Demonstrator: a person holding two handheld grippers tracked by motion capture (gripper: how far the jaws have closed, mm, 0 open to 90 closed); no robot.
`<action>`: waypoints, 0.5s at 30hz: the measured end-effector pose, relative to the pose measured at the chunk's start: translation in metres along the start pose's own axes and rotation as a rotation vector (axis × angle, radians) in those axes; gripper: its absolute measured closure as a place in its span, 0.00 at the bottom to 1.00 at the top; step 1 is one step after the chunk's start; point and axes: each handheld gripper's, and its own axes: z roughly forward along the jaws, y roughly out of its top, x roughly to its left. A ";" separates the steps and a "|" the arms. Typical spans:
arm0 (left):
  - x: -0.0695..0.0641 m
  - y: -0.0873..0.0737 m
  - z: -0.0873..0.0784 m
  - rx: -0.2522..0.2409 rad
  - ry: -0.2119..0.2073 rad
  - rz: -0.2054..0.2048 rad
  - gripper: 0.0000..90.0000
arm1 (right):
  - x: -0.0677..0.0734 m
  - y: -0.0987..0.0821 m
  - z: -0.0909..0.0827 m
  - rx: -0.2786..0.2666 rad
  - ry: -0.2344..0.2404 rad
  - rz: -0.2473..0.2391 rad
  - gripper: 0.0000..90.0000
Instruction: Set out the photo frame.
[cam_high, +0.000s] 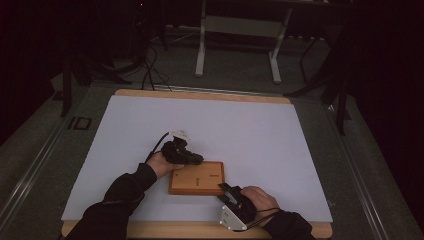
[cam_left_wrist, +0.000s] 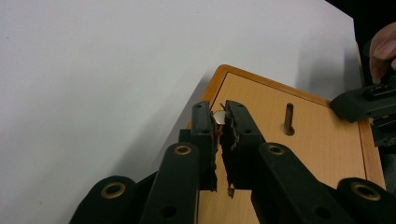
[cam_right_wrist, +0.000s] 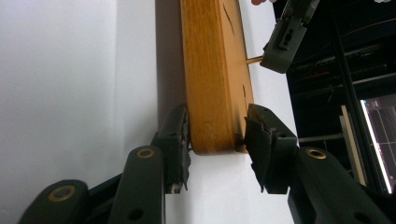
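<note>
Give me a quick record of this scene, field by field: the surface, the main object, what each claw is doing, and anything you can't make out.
surface: white sheet over a wood-edged table
main object: flat wooden block with slots in its top
left claw: over the block's far left part, shut on a small pale piece standing on the block
right claw: at the block's near right corner, jaws either side of its edge, pads at or very near the wood
unclear: what the small piece is
</note>
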 end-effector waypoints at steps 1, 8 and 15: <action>0.000 0.000 0.000 -0.003 -0.003 -0.004 0.93 | 0.000 0.000 0.000 -0.001 -0.001 -0.006 0.67; -0.002 0.001 0.000 0.014 0.000 0.023 0.92 | 0.004 0.000 0.000 0.000 -0.009 -0.089 0.70; -0.004 -0.001 -0.003 -0.014 0.037 0.047 0.65 | 0.005 0.002 0.001 0.016 0.015 -0.143 0.70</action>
